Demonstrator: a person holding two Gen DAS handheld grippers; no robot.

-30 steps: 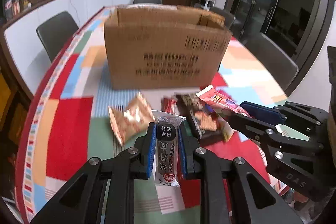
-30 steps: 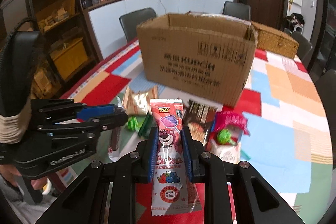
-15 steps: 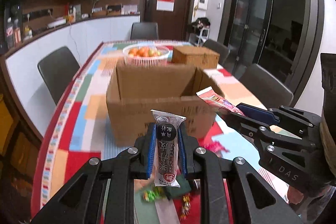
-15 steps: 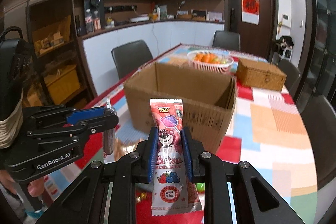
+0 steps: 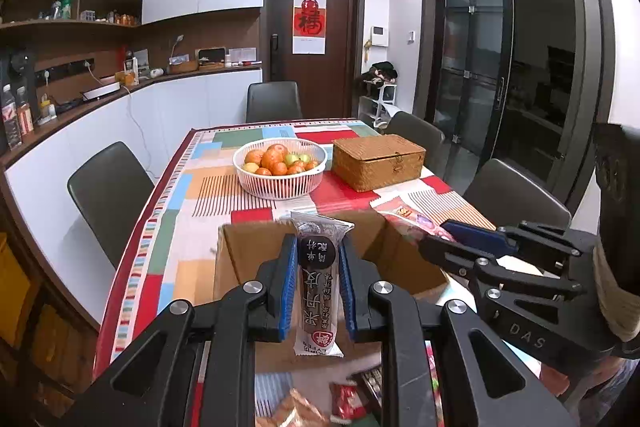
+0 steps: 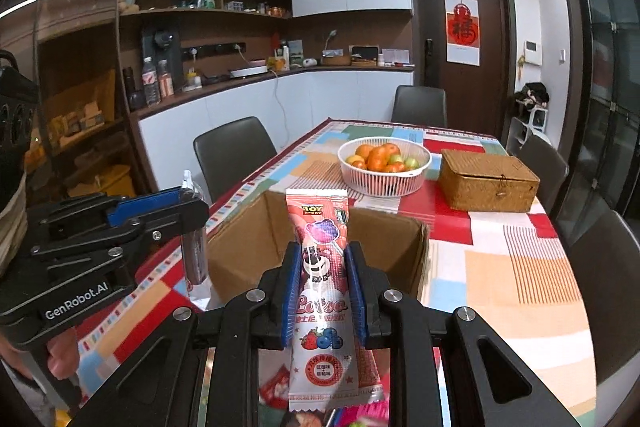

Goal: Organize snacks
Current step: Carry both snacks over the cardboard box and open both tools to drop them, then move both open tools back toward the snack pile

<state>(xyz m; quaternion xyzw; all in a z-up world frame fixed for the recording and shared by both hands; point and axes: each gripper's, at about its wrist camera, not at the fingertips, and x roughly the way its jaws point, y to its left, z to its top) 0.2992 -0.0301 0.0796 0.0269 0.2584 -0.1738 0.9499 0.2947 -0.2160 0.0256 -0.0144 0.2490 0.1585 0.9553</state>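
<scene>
My left gripper (image 5: 316,267) is shut on a dark brown snack bar packet (image 5: 318,287) and holds it above the open cardboard box (image 5: 256,255). My right gripper (image 6: 322,279) is shut on a pink Toy Story lollipop packet (image 6: 322,267), also raised over the box (image 6: 248,247). Each gripper shows in the other's view: the right one (image 5: 448,239) to the right with its pink packet (image 5: 412,217), the left one (image 6: 192,205) to the left with its dark packet (image 6: 194,259). Loose snacks (image 5: 344,399) lie on the table below, near the box's front.
A white basket of fruit (image 5: 280,163) and a wicker box (image 5: 378,161) stand beyond the cardboard box on the patchwork tablecloth (image 6: 520,267). Dark chairs (image 5: 108,187) ring the table. A counter with shelves runs along the left wall.
Both grippers have risen with their packets from table level near the snack pile to above the box's open top. The box interior now shows.
</scene>
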